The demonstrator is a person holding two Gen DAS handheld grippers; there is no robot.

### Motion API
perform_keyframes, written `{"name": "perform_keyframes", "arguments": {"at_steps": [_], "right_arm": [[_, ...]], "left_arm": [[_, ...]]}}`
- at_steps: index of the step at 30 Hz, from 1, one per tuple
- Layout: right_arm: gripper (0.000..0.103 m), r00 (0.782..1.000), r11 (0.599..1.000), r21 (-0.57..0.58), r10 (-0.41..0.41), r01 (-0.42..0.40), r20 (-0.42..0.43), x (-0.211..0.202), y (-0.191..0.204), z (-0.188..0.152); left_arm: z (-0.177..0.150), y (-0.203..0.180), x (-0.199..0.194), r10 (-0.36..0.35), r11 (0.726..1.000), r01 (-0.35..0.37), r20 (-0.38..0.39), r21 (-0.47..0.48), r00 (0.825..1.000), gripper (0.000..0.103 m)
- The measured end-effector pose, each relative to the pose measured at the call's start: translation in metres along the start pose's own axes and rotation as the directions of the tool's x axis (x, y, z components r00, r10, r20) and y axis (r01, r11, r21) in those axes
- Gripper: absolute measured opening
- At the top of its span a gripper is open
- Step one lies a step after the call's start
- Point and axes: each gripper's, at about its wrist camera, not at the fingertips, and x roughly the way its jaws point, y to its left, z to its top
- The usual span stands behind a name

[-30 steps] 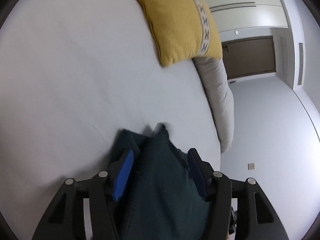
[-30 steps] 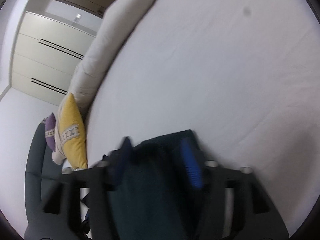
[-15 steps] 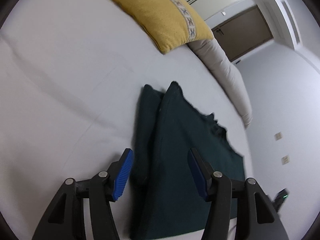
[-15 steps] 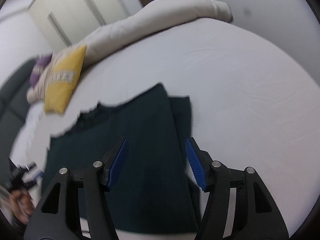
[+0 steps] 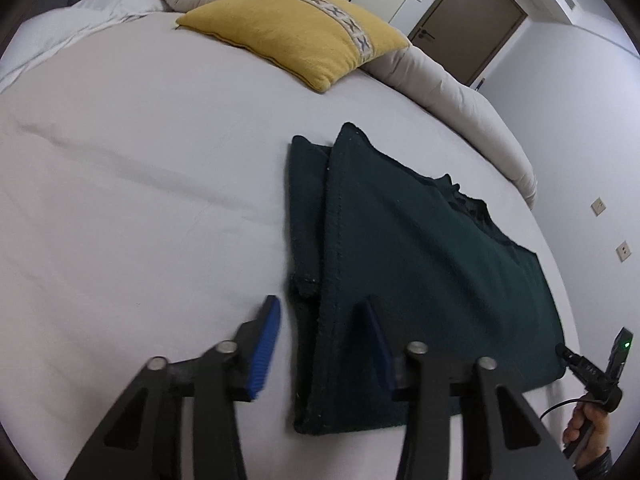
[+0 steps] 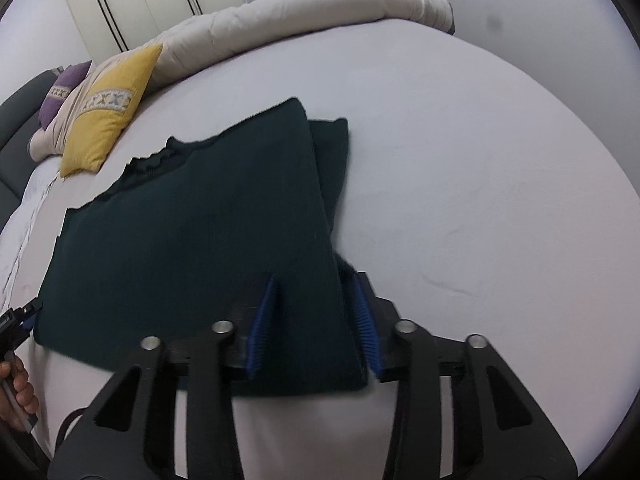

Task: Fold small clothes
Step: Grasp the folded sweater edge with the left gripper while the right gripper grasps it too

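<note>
Bed: white sheet (image 5: 140,208) under everything, yellow pillow (image 5: 296,36) at upper centre of the left view, rolled duvet (image 6: 304,20) along the far edge.
Garment: dark green sweater (image 5: 420,264) — lies flat on the bed, a sleeve folded alongside the body at each side.
Change: half a second back both tongs stood wider; a second back cloth filled both views.
Left tongs (image 5: 320,344): closing over the sleeve-side edge, not yet pinching.
Right tongs (image 6: 314,320): closing over the opposite edge, pads not clearly pressing.
Meaning: likely regripping for the next fold.
</note>
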Motion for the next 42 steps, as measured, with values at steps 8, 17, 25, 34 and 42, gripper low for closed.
{"name": "perform_keyframes", "arguments": {"at_steps": [8, 17, 25, 34, 42], "right_arm": [[0.010, 1.000, 1.000, -0.011, 0.007, -0.007, -0.002, -0.003, -0.003, -0.001], [0.005, 0.999, 0.998, 0.044, 0.040, -0.041, 0.010, -0.011, -0.015, -0.005], [0.004, 0.997, 0.992, 0.093, 0.081, -0.083, 0.018, -0.027, -0.022, -0.012], [0.004, 0.998, 0.990, 0.121, 0.069, -0.067, -0.009, -0.014, -0.031, -0.022], [0.004, 0.998, 0.990, 0.127, 0.058, -0.056, -0.009, -0.008, -0.033, -0.018]], "left_arm": [[-0.010, -0.006, 0.001, 0.025, 0.999, -0.024, -0.019, 0.041, 1.000, 0.022], [-0.010, -0.011, -0.006, 0.017, 0.998, -0.016, -0.018, 0.059, 1.000, 0.008], [-0.015, -0.010, -0.023, -0.019, 0.999, 0.019, -0.006, 0.046, 1.000, 0.008], [-0.030, 0.004, -0.016, -0.013, 0.999, 0.013, -0.008, 0.032, 1.000, 0.007], [-0.036, 0.009, -0.012, -0.012, 1.000, 0.012, 0.002, 0.025, 1.000, 0.006]]}}
